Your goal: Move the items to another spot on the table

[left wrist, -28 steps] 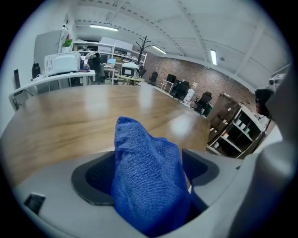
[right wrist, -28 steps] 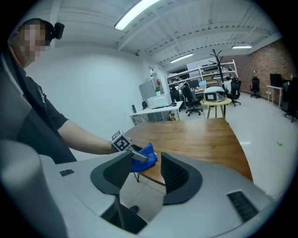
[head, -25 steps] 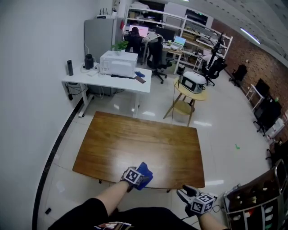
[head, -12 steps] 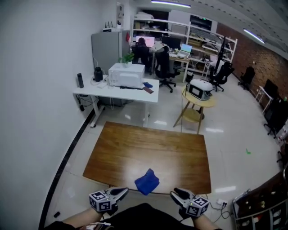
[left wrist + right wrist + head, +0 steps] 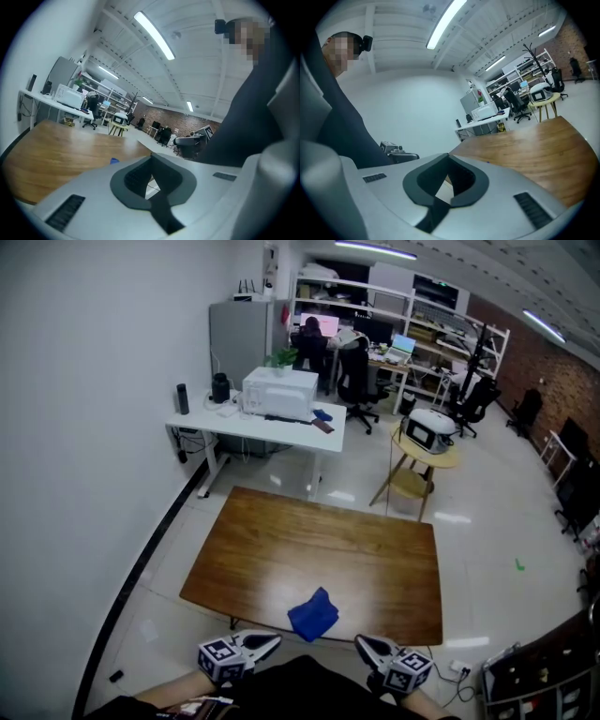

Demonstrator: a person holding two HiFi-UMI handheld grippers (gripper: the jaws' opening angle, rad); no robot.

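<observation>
A crumpled blue cloth (image 5: 313,614) lies on the brown wooden table (image 5: 309,549), close to its near edge; a sliver of the blue cloth (image 5: 115,161) also shows over the jaws in the left gripper view. My left gripper (image 5: 270,642) is held off the table, below and left of the cloth, jaws shut and empty. My right gripper (image 5: 364,644) hangs below and right of the cloth, also shut with nothing in it. In each gripper view, the left gripper (image 5: 151,161) and the right gripper (image 5: 449,159) have their dark pads together and point along the tabletop.
Beyond the table stands a white desk (image 5: 253,423) carrying a white appliance (image 5: 279,390). A round yellow side table (image 5: 420,451) is at the back right. A person (image 5: 312,338) sits at far desks among office chairs. A dark rack (image 5: 544,681) is at the lower right.
The left gripper, which was at the blue cloth on the table, has drawn back off the near edge, and the cloth stays on the table. The view has backed away slightly.
</observation>
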